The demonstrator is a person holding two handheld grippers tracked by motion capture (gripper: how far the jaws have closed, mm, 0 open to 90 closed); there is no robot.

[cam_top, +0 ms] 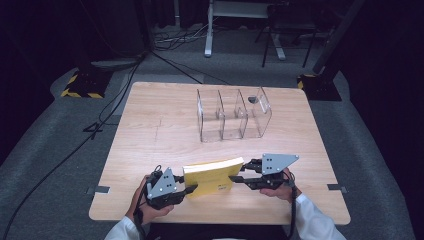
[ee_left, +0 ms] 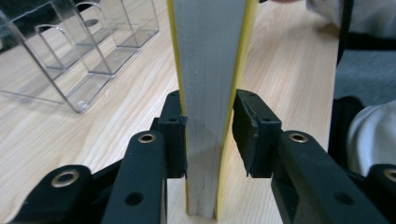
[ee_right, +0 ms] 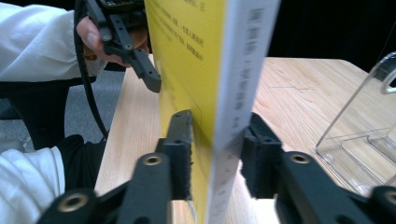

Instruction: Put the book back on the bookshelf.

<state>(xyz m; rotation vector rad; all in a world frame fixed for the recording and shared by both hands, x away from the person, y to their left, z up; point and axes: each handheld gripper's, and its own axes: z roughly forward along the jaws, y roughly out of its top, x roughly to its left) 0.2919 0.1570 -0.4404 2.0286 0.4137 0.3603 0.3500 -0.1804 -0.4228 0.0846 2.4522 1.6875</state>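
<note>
A: Frame check. Where's the yellow book [cam_top: 213, 176]?

B: Near edge of the wooden table [cam_top: 150, 130], stood up on edge between both hands, tilted a bit. Clear organizer [cam_top: 234, 114] with 3 slots sits well apart, further back on the table.

A: Left gripper [cam_top: 186, 190]?

B: Clamped on the book's page edge. In the left gripper view 1 pad is flush on the cover; the other pad [ee_left: 246, 133] looks to have a thin gap to the yellow cover, so grip is marginal at best. Calling it holding.

A: Right gripper [cam_top: 239, 177]?

B: On the spine end. Right gripper view shows jaws either side of the book, 1 pad against the yellow cover, the other [ee_right: 256, 154] close to the white spine face. Contact on that side is hard to confirm, blurry. Reads as closed on the book.

A: Risks?

B: My guess: book is thick and heavy, held only at 2 short ends. If the loose-looking left pad slips, that end drops and the book pivots out of the right jaws. Pages could also fan open, since the left jaws pinch the fore-edge, not the spine. And lifting toward the organizer with uneven hands would twist it and knock a divider.
</note>
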